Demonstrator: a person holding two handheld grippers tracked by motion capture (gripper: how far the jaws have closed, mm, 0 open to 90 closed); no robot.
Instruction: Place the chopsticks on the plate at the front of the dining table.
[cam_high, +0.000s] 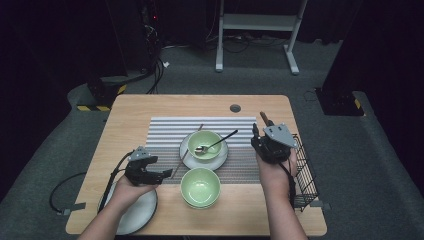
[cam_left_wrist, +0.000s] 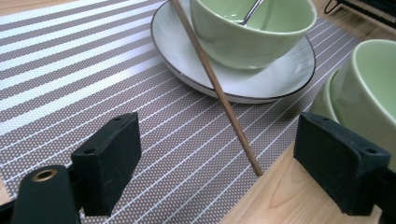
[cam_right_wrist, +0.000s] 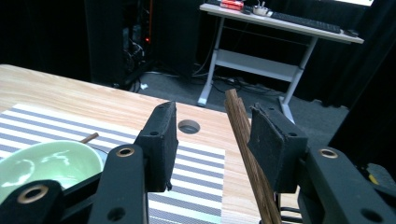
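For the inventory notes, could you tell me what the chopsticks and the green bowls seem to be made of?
Chopsticks: apparently wood or bamboo, matte brown with visible grain. Green bowls: probably glazed ceramic, possibly melamine; smooth, glossy, with soft highlights.

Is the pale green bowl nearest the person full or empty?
Empty. In the high view the near pale green ceramic bowl shows a bare, smooth inside, while the far green bowl on the white saucer holds a metal spoon.

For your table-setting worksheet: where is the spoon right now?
The spoon rests in the far green bowl, on the white plate mid-placemat, handle pointing toward the right gripper.
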